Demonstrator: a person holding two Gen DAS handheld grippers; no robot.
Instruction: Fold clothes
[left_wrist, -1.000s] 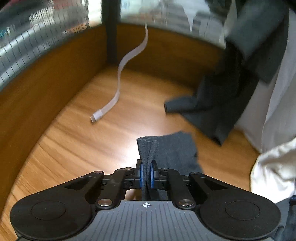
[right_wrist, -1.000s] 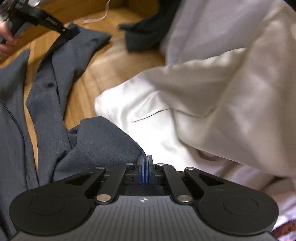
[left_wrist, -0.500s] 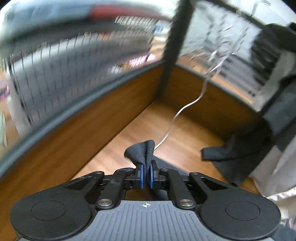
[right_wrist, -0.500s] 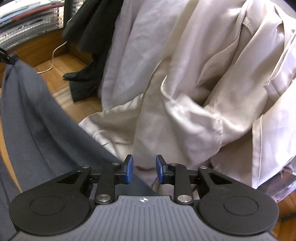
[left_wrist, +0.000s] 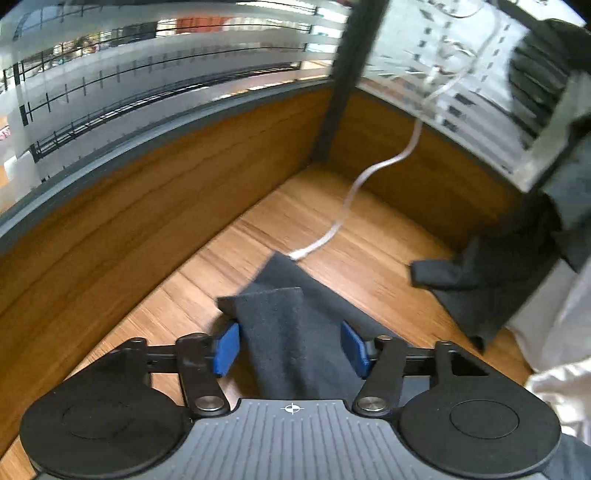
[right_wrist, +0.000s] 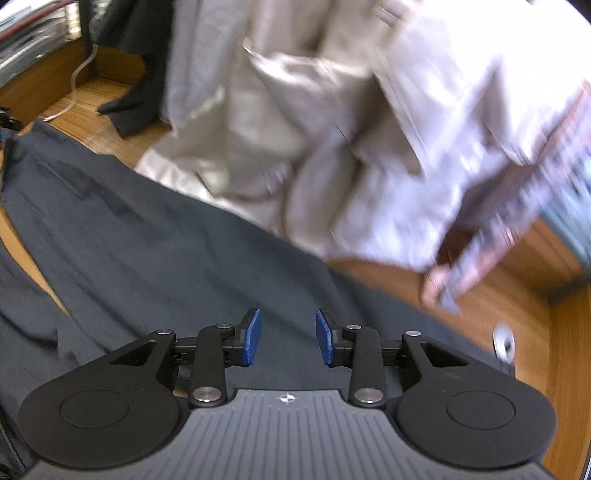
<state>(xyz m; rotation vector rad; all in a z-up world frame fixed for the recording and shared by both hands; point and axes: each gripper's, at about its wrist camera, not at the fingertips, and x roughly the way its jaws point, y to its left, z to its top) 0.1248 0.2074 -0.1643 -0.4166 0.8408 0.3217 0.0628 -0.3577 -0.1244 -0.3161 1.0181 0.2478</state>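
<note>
A dark grey garment (right_wrist: 155, 236) lies spread across the wooden table (right_wrist: 491, 291) in the right wrist view. Its corner (left_wrist: 284, 317) shows in the left wrist view, resting loose between the blue pads of my left gripper (left_wrist: 290, 349), which stands open. My right gripper (right_wrist: 288, 338) is open too, hovering just above the grey cloth with nothing between its fingers. A heap of cream and white clothes (right_wrist: 332, 129) lies beyond the grey garment.
A black garment (left_wrist: 495, 273) hangs down onto the table at the right of the left wrist view. A white cable (left_wrist: 354, 199) trails over the table's far corner. Wooden walls (left_wrist: 147, 206) with glass above enclose the table. A round metal fitting (right_wrist: 503, 345) sits at the right edge.
My left gripper has opened and let go of the grey corner, which now lies on the table. My right gripper opened half a second ago, widened further, and now sits low over the spread cloth.
</note>
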